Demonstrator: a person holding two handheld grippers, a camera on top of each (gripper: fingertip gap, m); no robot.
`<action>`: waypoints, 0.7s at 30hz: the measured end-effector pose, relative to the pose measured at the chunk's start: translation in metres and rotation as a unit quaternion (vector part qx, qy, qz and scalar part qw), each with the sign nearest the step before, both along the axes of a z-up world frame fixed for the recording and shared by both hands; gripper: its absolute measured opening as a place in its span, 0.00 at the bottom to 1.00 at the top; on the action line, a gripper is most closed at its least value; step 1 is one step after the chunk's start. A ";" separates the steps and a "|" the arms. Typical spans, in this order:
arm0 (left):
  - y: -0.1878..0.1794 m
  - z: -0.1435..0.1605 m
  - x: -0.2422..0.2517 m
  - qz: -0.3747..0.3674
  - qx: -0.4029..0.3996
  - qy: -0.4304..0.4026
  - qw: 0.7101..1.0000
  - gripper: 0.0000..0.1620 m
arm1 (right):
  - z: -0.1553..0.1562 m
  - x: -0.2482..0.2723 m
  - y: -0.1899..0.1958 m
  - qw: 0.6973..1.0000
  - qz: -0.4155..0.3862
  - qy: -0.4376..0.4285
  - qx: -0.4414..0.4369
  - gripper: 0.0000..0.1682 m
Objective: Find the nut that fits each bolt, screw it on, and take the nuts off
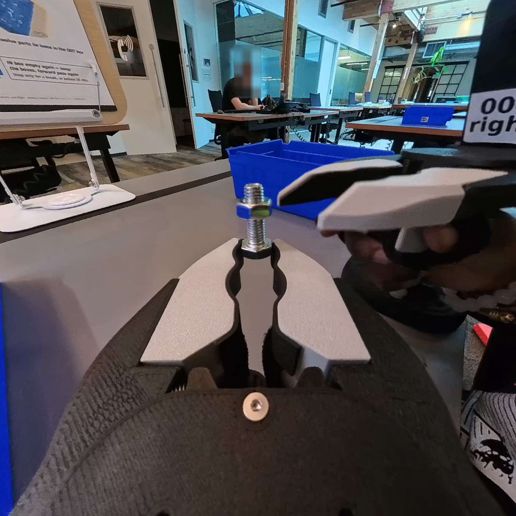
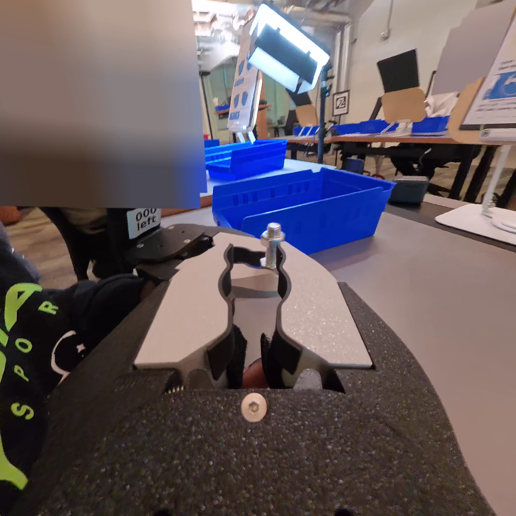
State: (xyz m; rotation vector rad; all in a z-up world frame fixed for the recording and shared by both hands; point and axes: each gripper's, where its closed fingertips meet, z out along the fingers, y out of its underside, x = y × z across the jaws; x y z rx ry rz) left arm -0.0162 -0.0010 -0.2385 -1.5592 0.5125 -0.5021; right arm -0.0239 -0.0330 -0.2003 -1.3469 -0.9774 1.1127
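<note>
While the left gripper (image 1: 256,251) clamps the hex head of a bolt (image 1: 253,220) between its fingertips, the bolt stands upright above the grey desk (image 1: 139,251), threads pointing up. A nut (image 1: 253,209) sits partway down the thread, closer to the tip than to the head. Just to its right hangs the right gripper (image 1: 300,210), its two grey fingers parted with nothing between them, tips near the nut but apart from it. From the right wrist view the bolt (image 2: 272,248) stands just past that gripper's (image 2: 255,255) right fingertip. Behind the bolt a blue bin (image 1: 279,170) rests on the desk. Toward the desk's far left edge stands a white stand (image 1: 64,206) carrying an instruction sheet (image 1: 47,69).
</note>
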 end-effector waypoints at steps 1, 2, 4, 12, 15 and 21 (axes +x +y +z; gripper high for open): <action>0.000 0.000 0.000 0.000 0.001 0.001 1.000 0.12 | 0.003 0.003 0.003 1.000 -0.007 0.012 -0.004 0.18; 0.000 0.000 0.001 0.000 0.002 0.003 1.000 0.12 | 0.006 0.004 0.007 1.000 -0.011 0.023 -0.008 0.20; 0.000 0.000 0.001 -0.001 0.002 0.004 1.000 0.12 | 0.007 0.000 0.011 0.999 -0.008 0.027 -0.015 0.25; -0.002 -0.002 0.005 -0.008 0.006 0.018 1.000 0.12 | -0.001 -0.033 0.014 0.999 0.032 -0.017 -0.018 0.30; -0.002 -0.003 0.006 -0.011 0.006 0.025 1.000 0.12 | -0.005 -0.039 0.012 0.998 0.043 -0.039 -0.017 0.29; -0.001 -0.003 0.005 -0.006 0.005 0.022 1.000 0.12 | -0.006 -0.034 0.008 0.998 0.036 -0.040 -0.011 0.29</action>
